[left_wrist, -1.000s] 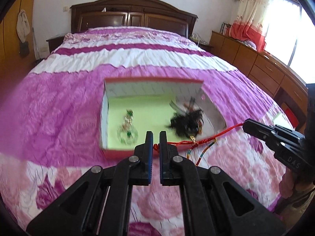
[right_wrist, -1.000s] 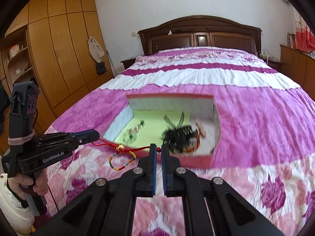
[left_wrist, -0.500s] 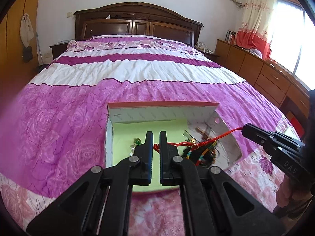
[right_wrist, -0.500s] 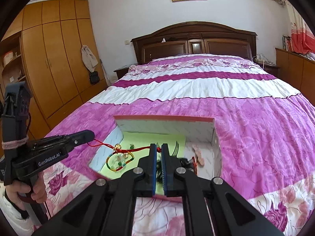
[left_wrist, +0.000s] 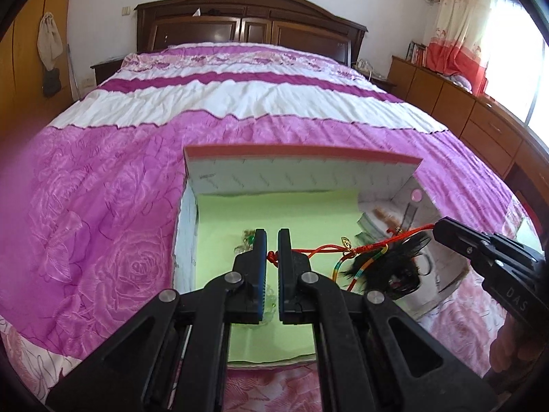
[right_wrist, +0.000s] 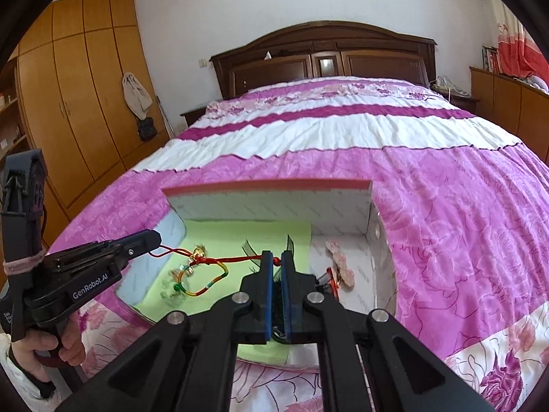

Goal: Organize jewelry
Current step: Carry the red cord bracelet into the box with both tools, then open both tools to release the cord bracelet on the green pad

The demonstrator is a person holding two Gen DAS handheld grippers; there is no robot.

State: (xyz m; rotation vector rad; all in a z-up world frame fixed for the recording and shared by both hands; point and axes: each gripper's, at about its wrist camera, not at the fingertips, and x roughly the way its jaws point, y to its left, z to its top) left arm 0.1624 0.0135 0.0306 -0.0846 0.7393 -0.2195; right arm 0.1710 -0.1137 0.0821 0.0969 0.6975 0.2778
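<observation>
Since the earlier frame I've carried the red cord bracelet (left_wrist: 329, 249) over the box (left_wrist: 302, 163) — left gripper (left_wrist: 272, 240) pinches one end; right gripper (right_wrist: 277, 262) clamps the other — uneven release could tangle it with the black hairpiece (left_wrist: 394, 267).

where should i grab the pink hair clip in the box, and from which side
Take the pink hair clip across its narrow middle, coming straight down from above. It lies flat on the white floor of the box, lengthwise away from the camera, close to the right wall, so a sideways approach looks blocked. The black feather piece sits just left of it.
</observation>
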